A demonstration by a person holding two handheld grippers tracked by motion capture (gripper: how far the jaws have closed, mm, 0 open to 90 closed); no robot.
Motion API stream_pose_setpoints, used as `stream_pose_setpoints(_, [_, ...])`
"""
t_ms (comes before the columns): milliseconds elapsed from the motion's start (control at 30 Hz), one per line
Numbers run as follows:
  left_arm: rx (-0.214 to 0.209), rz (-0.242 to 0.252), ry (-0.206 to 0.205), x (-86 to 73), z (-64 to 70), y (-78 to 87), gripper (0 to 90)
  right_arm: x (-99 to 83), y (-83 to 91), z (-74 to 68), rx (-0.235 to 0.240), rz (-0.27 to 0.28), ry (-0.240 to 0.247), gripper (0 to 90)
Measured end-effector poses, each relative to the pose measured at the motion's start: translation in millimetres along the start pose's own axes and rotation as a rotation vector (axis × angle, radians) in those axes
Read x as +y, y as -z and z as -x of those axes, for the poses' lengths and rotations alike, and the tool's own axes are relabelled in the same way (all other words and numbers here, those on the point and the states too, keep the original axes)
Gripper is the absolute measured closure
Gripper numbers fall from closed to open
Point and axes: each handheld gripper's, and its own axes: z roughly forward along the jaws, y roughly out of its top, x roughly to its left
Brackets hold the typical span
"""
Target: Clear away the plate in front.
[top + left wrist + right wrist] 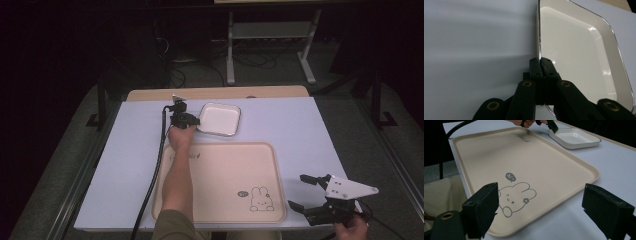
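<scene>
Pinching the near rim of the white square dish [579,55] with the left gripper [541,65], jaws pressed together on the thin dark edge, one inside the wall and one outside. Seen from the high view, reaching forward with the left hand [180,134] so that the left gripper [192,120] is meeting the dish [220,119] at its 9 o'clock edge. Holding the right gripper [303,191] spread wide at about 4 o'clock on the table, jaws well apart and touching nothing, hovering just beside the tray's near right corner. Looking along those open jaws in the right gripper view [541,207], facing the beige tray [474,150] with its rabbit drawing [515,196] and, farther off at 1 o'clock, the dish [574,138]. Counting one dish, one tray [220,170], two grippers, one grey three-cornered plate [350,189] on the right gripper. Resting everything on a pale white-topped table [300,125], the dish sitting just beyond the tray's far edge, apart from it. Showing a wooden strip [215,93] along the far table edge, grey floor [280,65], loose cables [250,60] and a white metal stand [270,35] at 12 o'clock in a dark room.
</scene>
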Motion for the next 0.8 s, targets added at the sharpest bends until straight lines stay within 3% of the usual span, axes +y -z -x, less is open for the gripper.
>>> stream_pose_setpoints(267, [-0.025, 0.019, -0.004, 3.9, 0.0, 12.1, 88.6, -0.3, 0.3, 0.4, -0.001, 0.001, -0.005, 13.1])
stream_pose_setpoints(667, [-0.098, 0.059, 0.004, 9.4, -1.8, 34.6, 88.6, -0.5, 0.7, 0.5, -0.004, 0.002, -0.006, 13.1])
stream_pose_setpoints(800, [-0.120, 0.060, -0.021, 11.0, -1.9, 43.5, 88.7, -0.4, 0.7, 0.5, -0.004, 0.001, -0.006, 13.1])
